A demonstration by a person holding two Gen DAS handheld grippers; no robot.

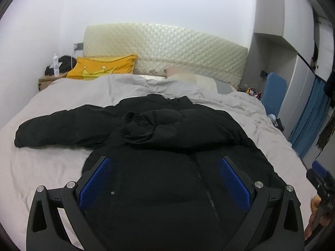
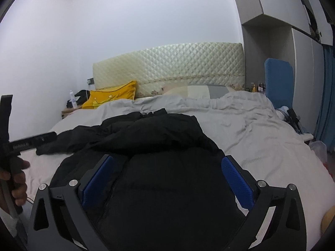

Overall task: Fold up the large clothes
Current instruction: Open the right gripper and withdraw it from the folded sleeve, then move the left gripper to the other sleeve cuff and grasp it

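My left hand-held gripper (image 1: 165, 167) is wide open w/ nothing in it. Its two blue pads (image 1: 95, 183) sit apart, low over the bottom part of the black puffy jacket (image 1: 167, 125). My right hand-held gripper (image 2: 167, 168) is open too, holding nothing, and hangs over the same jacket (image 2: 159, 146) a bit more to the right side.

The jacket lies flat on the bed (image 1: 41, 167), front up. Its zipper (image 1: 201, 179) runs down the middle btwn my left pads. One sleeve (image 1: 62, 127) sticks out to the left on the sheet. The other sleeve (image 1: 178, 125) is folded over the chest, w/ its cuff near the middle. The collar end points away from me, toward the headboard.

In the right view I can see my other hand (image 2: 18, 173) holding the left tool at the left edge. That tool has small white writing on it, but it's too blurry to read.

Past the jacket is a wrinkly grey blanket (image 1: 125, 87). Then a yellow pillow (image 1: 102, 67) w/ a pale crown shape on it, at the top left of the bed. Behind that is the cream padded headboard (image 1: 165, 46). A white bottle (image 1: 56, 64) stands on the small stand next to the bed, label too small to read. A blue chair (image 2: 277, 81) is far right.
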